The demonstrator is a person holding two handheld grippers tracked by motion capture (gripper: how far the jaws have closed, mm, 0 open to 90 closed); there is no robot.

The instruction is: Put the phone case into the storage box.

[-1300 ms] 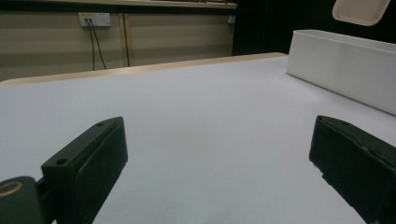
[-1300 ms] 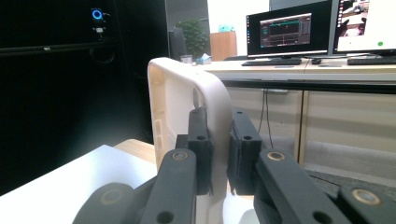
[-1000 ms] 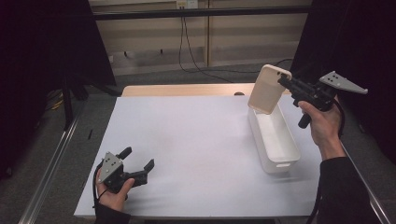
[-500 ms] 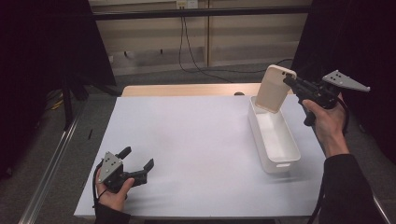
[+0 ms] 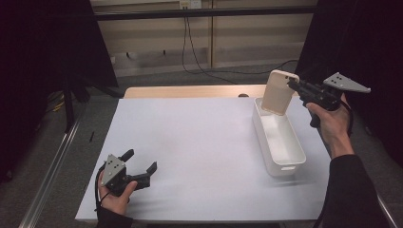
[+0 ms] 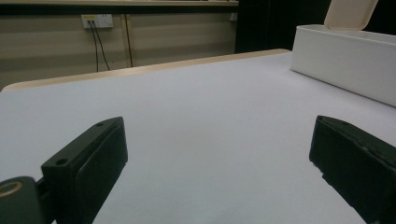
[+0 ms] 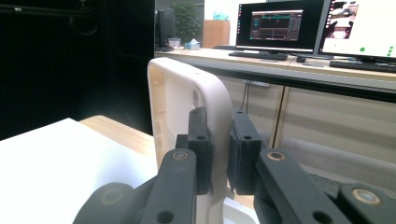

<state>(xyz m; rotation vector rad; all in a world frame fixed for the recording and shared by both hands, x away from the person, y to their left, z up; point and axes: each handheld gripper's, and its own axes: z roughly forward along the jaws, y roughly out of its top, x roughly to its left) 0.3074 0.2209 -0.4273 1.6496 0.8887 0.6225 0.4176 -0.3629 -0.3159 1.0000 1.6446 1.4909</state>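
Note:
A beige lid [image 5: 278, 92] stands upright on its edge above the far end of a long white bin [image 5: 290, 168] at the table's right side. My right gripper [image 5: 291, 84] is shut on the lid's rim from the right, and a hand holds it level. In the right gripper view both pads pinch the lid [image 7: 187, 93] at the right gripper [image 7: 219, 140]. My left gripper [image 5: 141, 161] rests at the table's front left, open with nothing between its jaws. The left gripper [image 6: 219, 158] faces the bin [image 6: 345, 56] and the lid [image 6: 350, 14] across the table.
The white tabletop [image 5: 199, 142] has a wooden far edge [image 5: 190, 91]. A metal rail [image 5: 52, 171] runs along the floor at the left. Cables [image 5: 190, 42] hang down the back wall. A desk with monitors [image 7: 280, 23] stands behind the lid.
My right hand has shifted slightly down with the lid, which has turned from tilted to more upright over the bin's far end. The left gripper has kept still.

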